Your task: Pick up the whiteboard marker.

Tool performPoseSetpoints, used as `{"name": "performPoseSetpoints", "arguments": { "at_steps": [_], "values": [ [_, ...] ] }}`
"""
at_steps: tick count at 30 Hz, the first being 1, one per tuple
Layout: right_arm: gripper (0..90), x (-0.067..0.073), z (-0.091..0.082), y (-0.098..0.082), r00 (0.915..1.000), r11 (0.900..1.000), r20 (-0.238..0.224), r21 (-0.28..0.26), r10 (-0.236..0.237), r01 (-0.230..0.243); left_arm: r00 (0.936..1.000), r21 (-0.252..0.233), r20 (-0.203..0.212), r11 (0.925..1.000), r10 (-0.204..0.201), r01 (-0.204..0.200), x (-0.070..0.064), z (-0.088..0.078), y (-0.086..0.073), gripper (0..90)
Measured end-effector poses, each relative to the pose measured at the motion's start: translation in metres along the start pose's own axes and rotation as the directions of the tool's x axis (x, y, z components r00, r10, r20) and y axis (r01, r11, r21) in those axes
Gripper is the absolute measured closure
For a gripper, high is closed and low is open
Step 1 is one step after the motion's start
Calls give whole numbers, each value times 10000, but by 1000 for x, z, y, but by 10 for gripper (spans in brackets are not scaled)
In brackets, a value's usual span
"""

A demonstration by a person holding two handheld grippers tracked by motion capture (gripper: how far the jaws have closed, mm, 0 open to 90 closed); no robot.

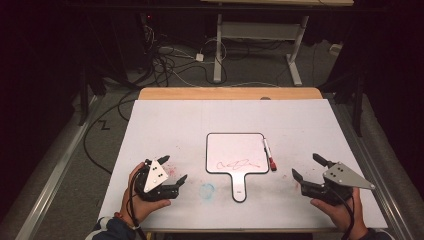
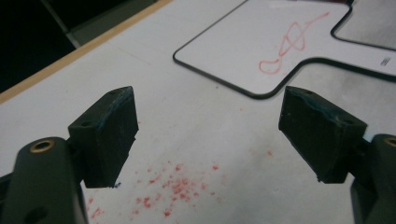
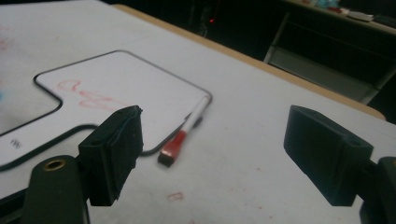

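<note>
the marker (image 1: 269,154) is lying on the table (image 1: 170,125), just touching the right edge of the small whiteboard (image 1: 235,150), red cap toward the person. it is looking light, stiff and smooth, so it is probably rolling easily; taking it across the middle of the barrel seems best. the left gripper (image 1: 172,170) and the right gripper (image 1: 306,166) are both standing wide open, holding nothing.

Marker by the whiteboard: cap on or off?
Cap on. The marker lies flat along the whiteboard's right edge, and its red cap covers the end nearest the right tool; no bare tip shows.
</note>
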State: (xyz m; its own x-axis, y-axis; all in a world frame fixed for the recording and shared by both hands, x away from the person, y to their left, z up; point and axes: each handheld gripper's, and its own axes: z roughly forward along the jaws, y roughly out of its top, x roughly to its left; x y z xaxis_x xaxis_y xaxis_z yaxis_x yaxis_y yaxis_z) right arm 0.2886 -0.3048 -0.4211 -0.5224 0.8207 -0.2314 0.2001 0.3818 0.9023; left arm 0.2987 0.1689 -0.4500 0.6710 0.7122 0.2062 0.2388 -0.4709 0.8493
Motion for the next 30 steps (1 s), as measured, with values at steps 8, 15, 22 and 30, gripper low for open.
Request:
{"name": "performPoseSetpoints", "arguments": {
  "at_steps": [8,15,22,30],
  "values": [
    [196,-4,8,-1,9977,9994,-668,353,94,-70,9995,337,-186,9991,-254,260,3,6,-4,178],
    [232,-20,19,-4,9866,9920,-1312,932,970,-852,9998,650,113,9978,-134,126,1,17,-3,182],
    [280,-29,35,-1,9779,9845,-1660,1412,1273,-1042,9997,822,246,9966,78,-98,-2,16,-5,182],
    [317,-32,53,5,9751,9715,-1793,2193,1304,-896,9987,954,232,9943,456,-476,-7,13,-7,182]
  ]
}}
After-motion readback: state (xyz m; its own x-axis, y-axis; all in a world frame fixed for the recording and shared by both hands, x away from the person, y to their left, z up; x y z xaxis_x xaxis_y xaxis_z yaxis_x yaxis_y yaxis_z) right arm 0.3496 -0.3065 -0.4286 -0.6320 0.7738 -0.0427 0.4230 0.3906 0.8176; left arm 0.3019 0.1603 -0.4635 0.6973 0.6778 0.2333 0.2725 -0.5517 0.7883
